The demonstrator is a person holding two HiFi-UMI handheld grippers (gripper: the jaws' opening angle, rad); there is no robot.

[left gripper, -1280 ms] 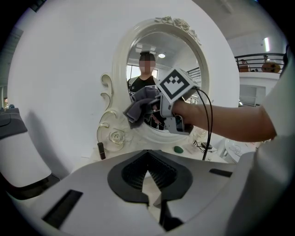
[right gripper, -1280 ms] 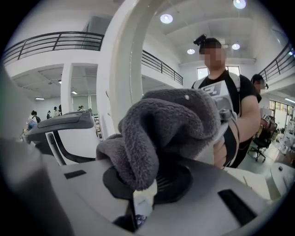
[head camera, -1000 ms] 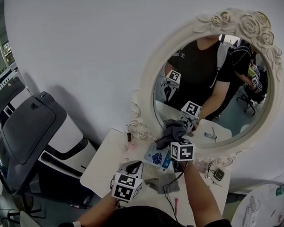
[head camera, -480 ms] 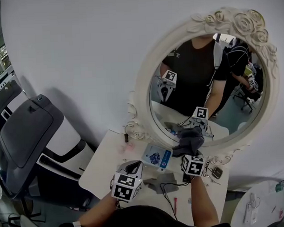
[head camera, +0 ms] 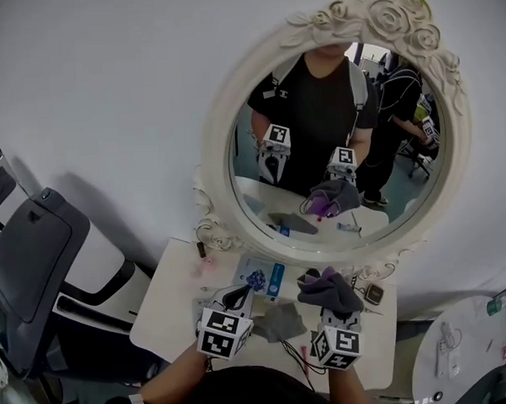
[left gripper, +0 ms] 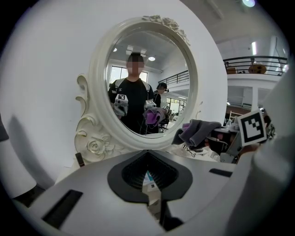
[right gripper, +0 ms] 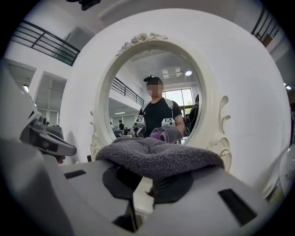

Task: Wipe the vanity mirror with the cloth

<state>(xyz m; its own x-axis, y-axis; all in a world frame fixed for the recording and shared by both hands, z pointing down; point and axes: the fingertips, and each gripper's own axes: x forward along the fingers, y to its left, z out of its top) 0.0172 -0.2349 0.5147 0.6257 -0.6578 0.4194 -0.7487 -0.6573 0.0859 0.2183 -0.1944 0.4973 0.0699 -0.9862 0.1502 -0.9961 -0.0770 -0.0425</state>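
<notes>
Cloth (head camera: 329, 289) held just below the mirror (head camera: 215, 161), not touching the glass.
My right gripper (head camera: 329, 309) carries the bunched grey cloth at its tip, over the white table (head camera: 167, 312). My left gripper (head camera: 235, 299) hangs beside it, near a blue-and-white packet (head camera: 262, 277) and a flat grey rag (head camera: 279, 323). The glass reflects both grippers and the cloth.

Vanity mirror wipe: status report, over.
White oval vanity mirror unobstructed. Right gripper shut on grey fleece cloth, not touching it. Left gripper shut, empty.
</notes>
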